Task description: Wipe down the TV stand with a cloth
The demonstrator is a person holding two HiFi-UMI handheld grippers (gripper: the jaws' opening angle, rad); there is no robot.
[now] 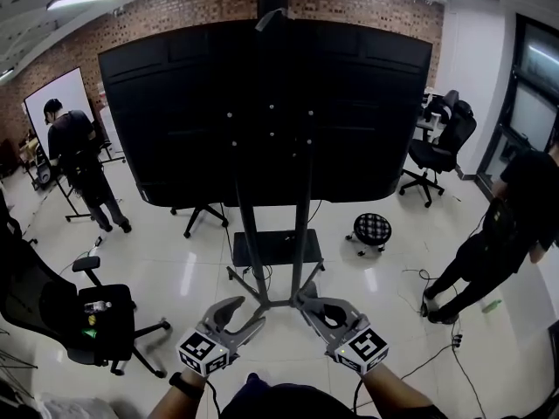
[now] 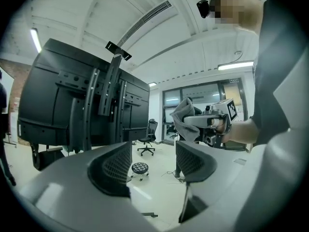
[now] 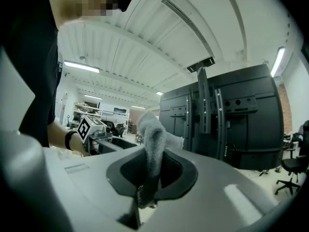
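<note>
The TV stand (image 1: 272,248) rises just ahead of me on two black poles and carries a large black screen (image 1: 262,103), seen from the back. Both grippers hover low over its floor base. My left gripper (image 1: 245,314) is open with nothing between its jaws (image 2: 154,166). My right gripper (image 1: 311,304) is shut on a grey cloth (image 3: 151,140) that sticks up out of its jaws. In the left gripper view the cloth (image 2: 184,116) hangs off the right gripper's tip. The stand's poles (image 3: 206,106) show in the right gripper view.
A black office chair (image 1: 94,318) stands at the near left and a round checkered stool (image 1: 373,230) to the right of the stand. One person (image 1: 77,157) is at the far left, another (image 1: 505,230) at the right. Cables (image 1: 428,279) lie on the white floor.
</note>
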